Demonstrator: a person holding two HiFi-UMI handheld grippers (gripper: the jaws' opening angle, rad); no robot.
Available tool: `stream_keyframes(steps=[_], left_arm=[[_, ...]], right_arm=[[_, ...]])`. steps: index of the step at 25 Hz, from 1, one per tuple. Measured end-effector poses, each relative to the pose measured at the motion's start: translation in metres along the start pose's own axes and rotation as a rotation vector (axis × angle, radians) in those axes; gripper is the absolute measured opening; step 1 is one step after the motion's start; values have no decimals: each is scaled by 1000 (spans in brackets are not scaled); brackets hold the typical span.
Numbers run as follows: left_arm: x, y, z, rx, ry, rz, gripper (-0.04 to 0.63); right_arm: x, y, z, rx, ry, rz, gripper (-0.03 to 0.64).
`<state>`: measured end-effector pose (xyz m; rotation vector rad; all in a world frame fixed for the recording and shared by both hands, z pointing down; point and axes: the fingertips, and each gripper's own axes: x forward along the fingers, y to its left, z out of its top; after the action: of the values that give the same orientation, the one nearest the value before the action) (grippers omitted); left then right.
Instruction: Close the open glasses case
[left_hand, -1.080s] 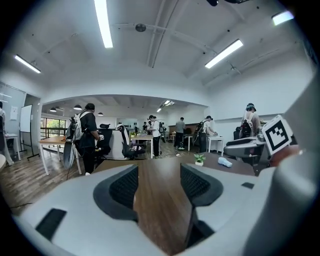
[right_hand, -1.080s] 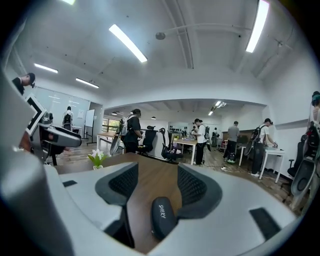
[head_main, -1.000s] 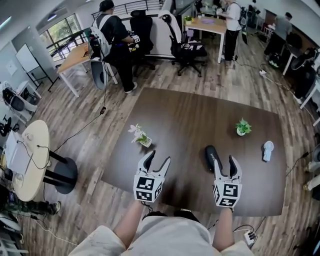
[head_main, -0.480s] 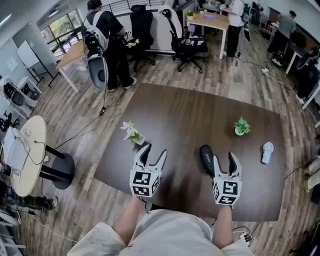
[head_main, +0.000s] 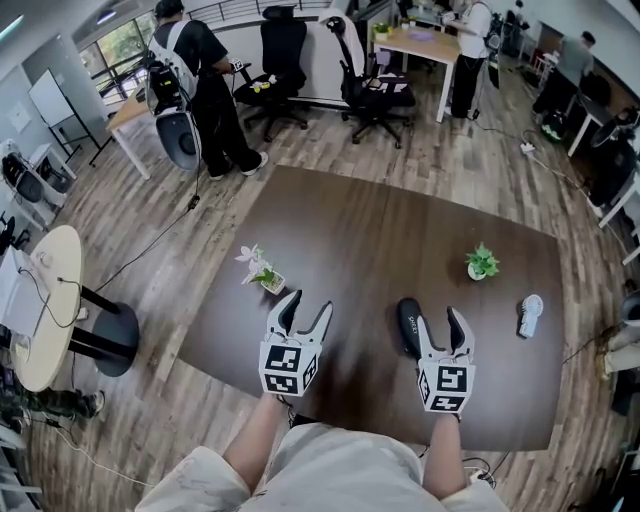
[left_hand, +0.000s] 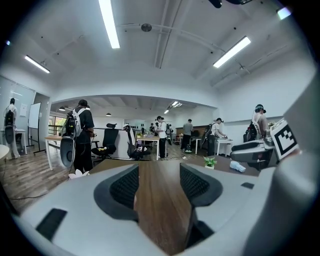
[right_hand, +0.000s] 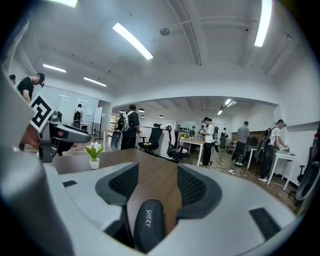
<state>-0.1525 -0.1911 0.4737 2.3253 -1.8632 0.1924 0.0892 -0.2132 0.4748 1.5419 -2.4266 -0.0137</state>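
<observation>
The left gripper (head_main: 307, 304) and right gripper (head_main: 439, 319) are held with jaws spread above a dark table (head_main: 380, 230). A black glasses case (right_hand: 148, 224) is seen low between the right gripper's jaws, unpinched.

Head view looks steeply down at the table (head_main: 350, 230); gripper views skim across it, the right near the glasses case (head_main: 408, 325).

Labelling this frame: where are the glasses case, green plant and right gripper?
glasses case (head_main: 407, 322), head view, its dark top
green plant (head_main: 482, 262), head view, its leaves
right gripper (head_main: 440, 318), head view, midway between fingertips
</observation>
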Motion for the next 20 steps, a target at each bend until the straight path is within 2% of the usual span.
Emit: stream_keyframes(steps=[5,11,20], left_arm=[[0,2,-7,-6,3,6,262],[0,-2,-22,-11,28,-15,261],[8,-19,-39,-9,73,-66,261]], right_arm=[[9,25,-25,-86,72,54,247],[18,60,-90,-229,269,132,250],[32,61,-157,-500,456,109,256]])
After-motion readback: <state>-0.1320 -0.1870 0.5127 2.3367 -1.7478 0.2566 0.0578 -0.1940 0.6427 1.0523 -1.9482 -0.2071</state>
